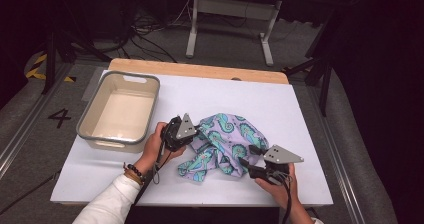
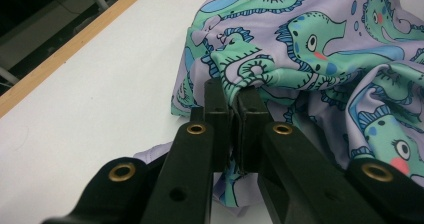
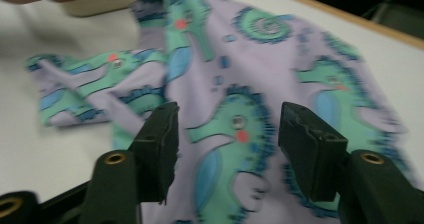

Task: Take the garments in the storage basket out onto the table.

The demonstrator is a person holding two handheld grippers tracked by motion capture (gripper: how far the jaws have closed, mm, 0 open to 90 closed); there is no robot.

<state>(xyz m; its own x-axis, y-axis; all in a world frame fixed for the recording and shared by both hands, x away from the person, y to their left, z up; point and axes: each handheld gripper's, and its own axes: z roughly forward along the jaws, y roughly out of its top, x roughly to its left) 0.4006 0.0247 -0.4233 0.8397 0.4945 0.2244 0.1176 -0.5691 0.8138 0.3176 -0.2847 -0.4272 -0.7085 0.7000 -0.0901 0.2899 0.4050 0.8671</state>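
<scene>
A lilac cloth printed with green seahorses (image 1: pixel 220 144) lies crumpled on the white table top (image 1: pixel 300 114). My left gripper (image 1: pixel 192 133) is at the cloth's left edge, and in the left gripper view it (image 2: pixel 234 99) is shut on a bunched fold of the cloth (image 2: pixel 300 49). My right gripper (image 1: pixel 248 156) is at the cloth's right side. In the right gripper view it (image 3: pixel 227 126) stands open with its jaws apart over the flat cloth (image 3: pixel 240 84), which passes between and under them without being pinched.
An empty grey-rimmed bin (image 1: pixel 120 111) stands at the left of the table, just beyond the left hand. The table's wooden back edge (image 1: pixel 200 70) runs behind. Bare white surface lies to the right and front of the cloth.
</scene>
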